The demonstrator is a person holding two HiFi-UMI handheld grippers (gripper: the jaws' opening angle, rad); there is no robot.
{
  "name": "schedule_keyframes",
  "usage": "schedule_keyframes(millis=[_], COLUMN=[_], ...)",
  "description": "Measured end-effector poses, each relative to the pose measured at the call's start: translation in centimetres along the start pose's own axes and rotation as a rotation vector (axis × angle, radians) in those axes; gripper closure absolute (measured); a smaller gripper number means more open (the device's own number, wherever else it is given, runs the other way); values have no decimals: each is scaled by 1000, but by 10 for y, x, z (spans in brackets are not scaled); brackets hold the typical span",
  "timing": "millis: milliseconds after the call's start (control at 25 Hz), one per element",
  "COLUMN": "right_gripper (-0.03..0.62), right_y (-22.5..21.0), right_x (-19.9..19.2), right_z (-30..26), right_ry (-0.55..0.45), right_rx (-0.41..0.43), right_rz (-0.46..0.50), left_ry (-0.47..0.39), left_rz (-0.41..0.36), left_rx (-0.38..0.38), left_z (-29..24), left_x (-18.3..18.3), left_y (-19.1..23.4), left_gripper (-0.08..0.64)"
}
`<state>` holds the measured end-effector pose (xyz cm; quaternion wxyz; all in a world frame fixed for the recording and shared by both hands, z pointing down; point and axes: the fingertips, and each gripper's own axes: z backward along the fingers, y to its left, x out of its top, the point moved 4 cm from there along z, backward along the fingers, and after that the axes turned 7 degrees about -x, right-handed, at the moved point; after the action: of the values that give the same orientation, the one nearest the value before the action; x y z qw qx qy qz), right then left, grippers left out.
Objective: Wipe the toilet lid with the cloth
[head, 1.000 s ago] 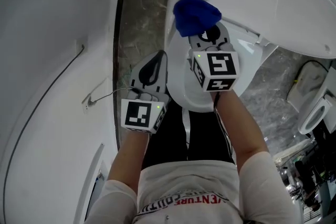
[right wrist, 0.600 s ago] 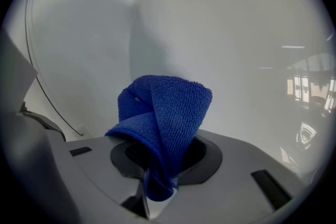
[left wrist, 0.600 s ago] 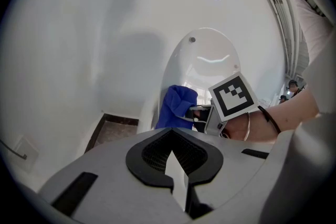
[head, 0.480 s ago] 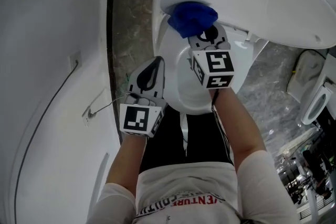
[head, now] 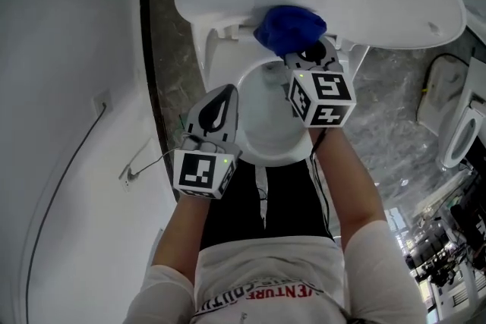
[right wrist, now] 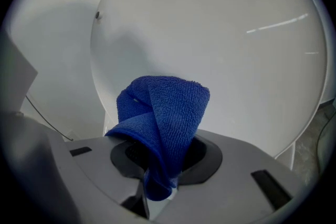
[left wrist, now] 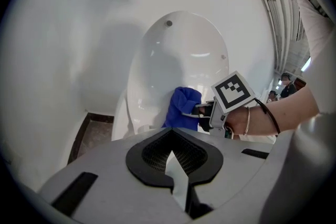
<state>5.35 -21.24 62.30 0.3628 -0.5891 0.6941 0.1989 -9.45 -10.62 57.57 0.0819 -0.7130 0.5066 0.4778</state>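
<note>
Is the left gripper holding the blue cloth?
No, the blue cloth is pinched in the right gripper, while the left gripper is shut with nothing between its jaws.

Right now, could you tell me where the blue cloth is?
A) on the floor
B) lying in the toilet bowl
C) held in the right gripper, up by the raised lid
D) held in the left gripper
C: the cloth is pinched between the right gripper's fingers, in front of the raised lid.

head: steeply down | left view: faces toilet lid (left wrist: 173,60) | right view: close on same lid
</note>
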Motion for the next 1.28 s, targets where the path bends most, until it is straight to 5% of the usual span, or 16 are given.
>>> schedule_keyframes(millis=[840, 1280], right_gripper=[505, 505], right_y=[-156, -162], right_x=[-30, -38], right_z=[89, 149], right_ry=[-20, 3], right_rx=[-306, -302], right_rz=[-78, -97], left_ry=[39, 3], left_rz=[-56, -59], left_rx=[-111, -112], left_z=[-57, -41], left_x=[-5, 5], left_y=[-104, -142], left_gripper=[554, 554])
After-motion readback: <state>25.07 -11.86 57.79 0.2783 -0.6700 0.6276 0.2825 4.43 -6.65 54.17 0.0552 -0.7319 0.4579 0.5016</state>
